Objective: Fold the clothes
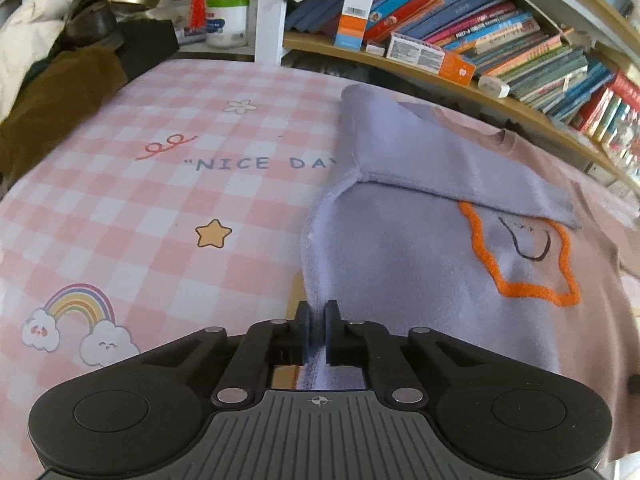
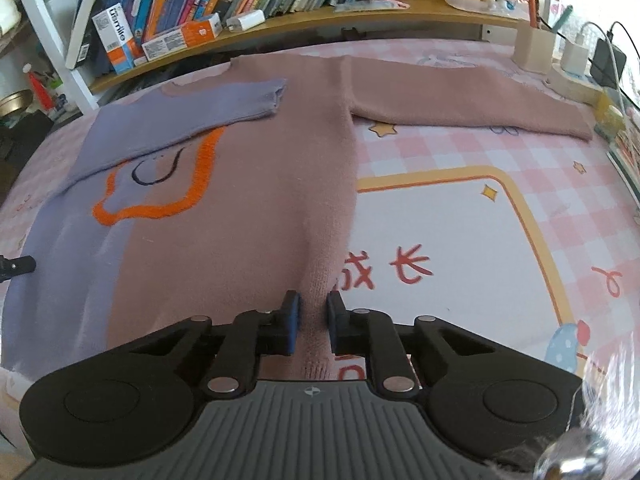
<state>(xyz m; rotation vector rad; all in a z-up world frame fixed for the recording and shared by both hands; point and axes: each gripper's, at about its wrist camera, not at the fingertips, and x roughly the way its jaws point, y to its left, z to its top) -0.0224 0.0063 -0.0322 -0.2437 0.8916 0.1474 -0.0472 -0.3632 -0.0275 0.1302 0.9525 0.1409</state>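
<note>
The left gripper (image 1: 316, 330) and right gripper (image 2: 313, 326), jaws clamped on the sweater's (image 2: 248, 184) hem corners, could lose the thin knit pinches on lifting, spilling the lilac sleeve (image 2: 192, 110) already folded across its chest.

Plenty of open checked tablecloth (image 1: 160, 208) is sitting free left of the sweater (image 2: 256, 216), and more to its right. The bookshelf (image 2: 304, 20) is crowding the far edge, piled clothes (image 1: 52, 92) are blocking the far-left corner, chargers (image 2: 576, 54) the far-right.
</note>
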